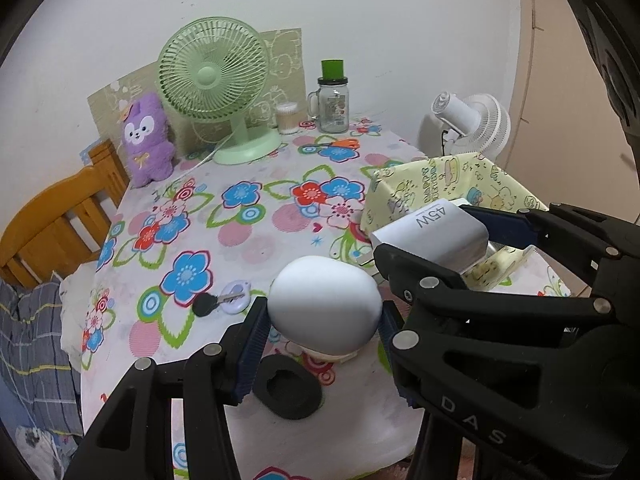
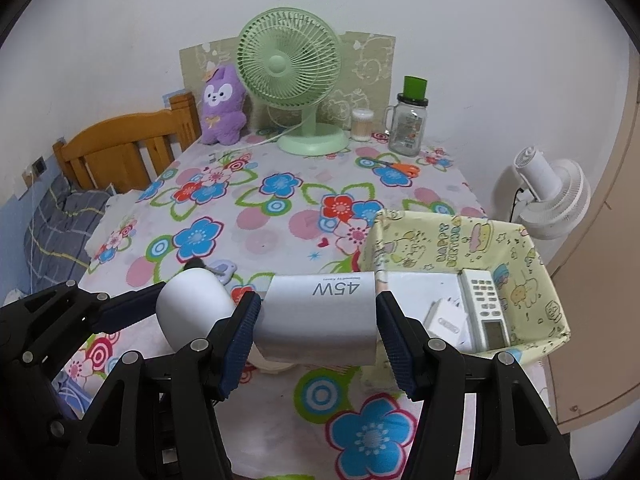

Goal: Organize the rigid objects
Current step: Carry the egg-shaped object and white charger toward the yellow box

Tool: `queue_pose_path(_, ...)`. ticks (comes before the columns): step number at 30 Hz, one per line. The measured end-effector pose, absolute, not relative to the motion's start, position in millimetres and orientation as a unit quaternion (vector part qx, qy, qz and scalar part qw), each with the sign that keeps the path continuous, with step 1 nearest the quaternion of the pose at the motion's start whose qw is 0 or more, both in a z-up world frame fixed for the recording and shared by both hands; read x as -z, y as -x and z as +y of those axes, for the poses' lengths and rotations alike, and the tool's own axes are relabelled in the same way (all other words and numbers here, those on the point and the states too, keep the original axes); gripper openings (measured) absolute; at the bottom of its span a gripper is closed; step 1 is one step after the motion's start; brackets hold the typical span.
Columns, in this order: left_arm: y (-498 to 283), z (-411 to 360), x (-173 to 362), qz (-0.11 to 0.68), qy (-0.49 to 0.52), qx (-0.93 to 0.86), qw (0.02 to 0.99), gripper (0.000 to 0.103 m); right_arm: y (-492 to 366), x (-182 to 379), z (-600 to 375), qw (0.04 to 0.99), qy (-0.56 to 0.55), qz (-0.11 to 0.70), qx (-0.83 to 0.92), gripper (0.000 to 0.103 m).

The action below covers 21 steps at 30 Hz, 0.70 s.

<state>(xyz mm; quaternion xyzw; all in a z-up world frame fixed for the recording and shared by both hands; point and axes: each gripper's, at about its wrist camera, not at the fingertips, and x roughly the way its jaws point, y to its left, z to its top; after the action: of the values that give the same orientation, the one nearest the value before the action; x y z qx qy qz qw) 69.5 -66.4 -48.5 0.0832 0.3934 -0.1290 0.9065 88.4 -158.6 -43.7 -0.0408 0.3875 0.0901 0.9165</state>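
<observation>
My left gripper (image 1: 324, 322) is shut on a white egg-shaped object (image 1: 324, 292), held just above the flowered tablecloth (image 1: 224, 240). A cream edge shows under the object. To its right, my right gripper (image 2: 318, 322) is shut on a white charger block marked 45W (image 2: 320, 300), its blue pads (image 2: 394, 340) pressing both sides. The charger (image 1: 436, 228) hangs at the near left corner of a yellow patterned box (image 2: 532, 264). In the box lie a white remote (image 2: 484, 308) and a small white adapter (image 2: 444, 316). The egg-shaped object (image 2: 192, 308) also shows in the right wrist view.
A black foam ring (image 1: 290, 392) and a key with a pale tag (image 1: 224, 300) lie near the front. At the back stand a green fan (image 2: 296, 76), a purple plush (image 2: 222, 106), a jar (image 2: 408, 120), a cotton-swab tub (image 2: 362, 124) and orange scissors (image 2: 400, 168). A wooden headboard (image 2: 120, 148) is left, a white fan (image 2: 552, 196) right.
</observation>
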Motion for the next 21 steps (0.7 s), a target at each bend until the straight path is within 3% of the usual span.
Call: queue_pose_path(21, -96.0, -131.0, 42.3, 0.395, -0.107, 0.165, 0.897, 0.057, -109.3, 37.9, -224.2, 0.919, 0.020, 0.390, -0.055, 0.061)
